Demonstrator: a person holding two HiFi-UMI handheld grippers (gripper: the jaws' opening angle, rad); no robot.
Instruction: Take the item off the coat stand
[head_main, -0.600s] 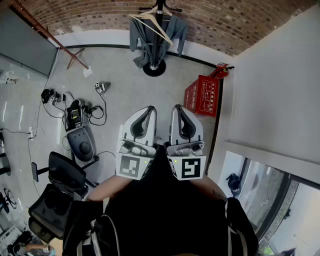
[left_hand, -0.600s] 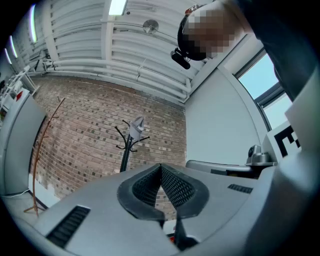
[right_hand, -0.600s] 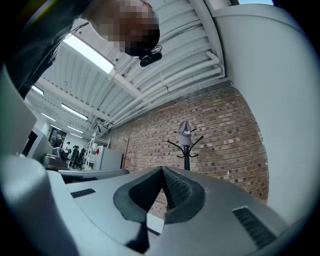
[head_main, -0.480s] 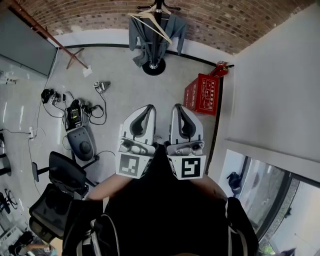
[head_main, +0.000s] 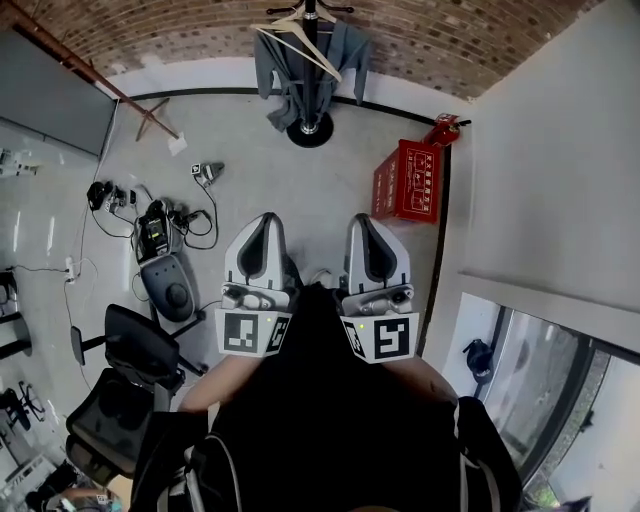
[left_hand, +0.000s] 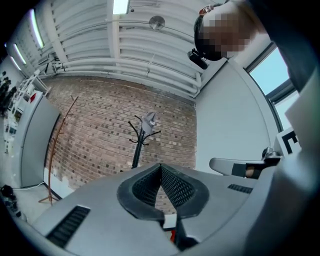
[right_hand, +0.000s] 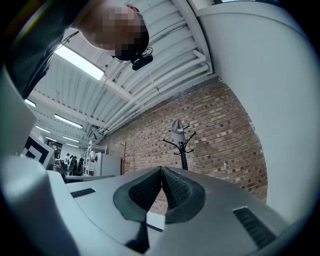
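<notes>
A black coat stand (head_main: 311, 60) stands by the brick wall at the top of the head view, with a grey garment (head_main: 300, 70) and a pale hanger (head_main: 296, 42) hung on it. Both gripper views show the coat stand (left_hand: 138, 145) (right_hand: 183, 150) far off, topped by a grey cap (left_hand: 148, 120) (right_hand: 178, 131). My left gripper (head_main: 262, 226) and right gripper (head_main: 365, 224) are held close to my body, well short of the stand. Each gripper (left_hand: 160, 167) (right_hand: 161, 171) has its jaws touching at the tips with nothing between them.
A red crate (head_main: 408, 180) sits by the white wall on the right, with a fire extinguisher (head_main: 443, 130) behind it. Cables and devices (head_main: 155, 225) lie on the floor at left. Black office chairs (head_main: 125, 380) stand at lower left.
My left gripper has moved left, widening the gap between the two grippers. The view has shifted slightly, and the coat stand sits a little higher in frame.
</notes>
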